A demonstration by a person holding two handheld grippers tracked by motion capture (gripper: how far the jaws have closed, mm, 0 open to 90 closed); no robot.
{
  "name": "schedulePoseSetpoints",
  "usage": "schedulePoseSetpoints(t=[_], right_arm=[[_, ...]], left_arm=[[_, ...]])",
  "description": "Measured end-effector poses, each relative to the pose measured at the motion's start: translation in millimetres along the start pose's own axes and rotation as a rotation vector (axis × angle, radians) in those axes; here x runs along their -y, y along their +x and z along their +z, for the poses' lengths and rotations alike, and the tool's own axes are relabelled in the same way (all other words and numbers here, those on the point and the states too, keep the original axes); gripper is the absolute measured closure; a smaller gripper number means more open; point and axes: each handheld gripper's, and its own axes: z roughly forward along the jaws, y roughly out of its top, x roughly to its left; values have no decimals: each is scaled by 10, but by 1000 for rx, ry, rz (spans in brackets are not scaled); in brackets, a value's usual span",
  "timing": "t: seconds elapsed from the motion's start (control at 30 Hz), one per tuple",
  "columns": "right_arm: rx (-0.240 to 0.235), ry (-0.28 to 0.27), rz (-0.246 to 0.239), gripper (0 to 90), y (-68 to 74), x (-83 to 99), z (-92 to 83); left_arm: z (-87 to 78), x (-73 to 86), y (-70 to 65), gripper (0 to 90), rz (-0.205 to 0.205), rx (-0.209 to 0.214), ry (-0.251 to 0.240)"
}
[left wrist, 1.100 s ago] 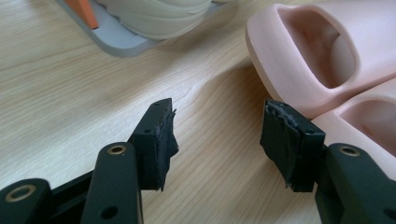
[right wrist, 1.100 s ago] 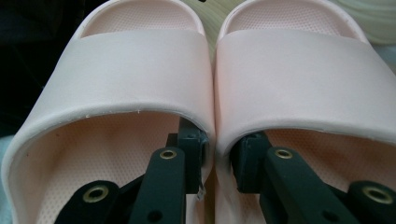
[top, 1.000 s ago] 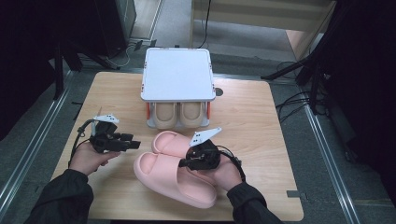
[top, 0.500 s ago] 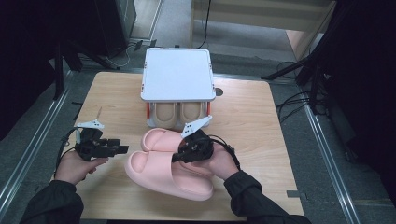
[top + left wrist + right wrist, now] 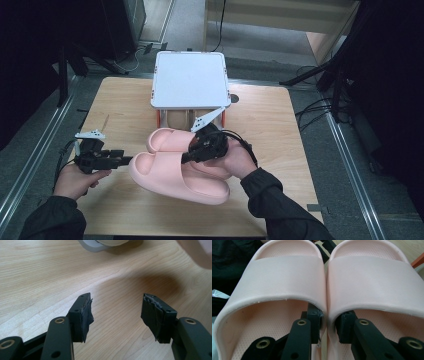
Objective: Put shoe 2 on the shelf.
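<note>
Slippers (image 5: 324,282) in right hand-held gripper (image 5: 328,326)

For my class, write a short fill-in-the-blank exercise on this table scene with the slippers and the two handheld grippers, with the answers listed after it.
1. The right gripper pinches the touching inner edges of two ____ slippers.
2. The left gripper has nothing between its jaws, which stand ____.
3. At the far side of the wooden table stands a rack with a flat ____ top.

Missing words: pink; open; white
</note>
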Motion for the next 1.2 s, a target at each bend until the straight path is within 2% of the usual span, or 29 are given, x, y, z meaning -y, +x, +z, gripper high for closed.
schedulePoseSetpoints(t=[0.27,0.4,0.57,0.67,0.7,0.9,1.03,1.2], right_arm=[[23,-17,5,765,27,-332,-239],[37,-34,29,766,47,-502,-362],[77,-58,79,763,40,-689,-482],[117,-89,89,762,-8,-809,-560],[146,-103,107,762,-42,-858,-585],[316,-113,183,763,-251,-1039,-627],[430,-123,234,764,-408,-1141,-591],[545,-137,316,764,-567,-1271,-516]], left_arm=[[3,-4,5,411,2,-2,4],[-2,-3,9,411,2,-2,2],[-1,-2,10,411,-5,0,-2],[7,-10,8,411,3,2,4],[10,-14,6,411,4,4,4],[41,-33,8,412,7,13,5],[66,-57,7,412,14,22,10],[108,-99,2,414,14,46,10]])
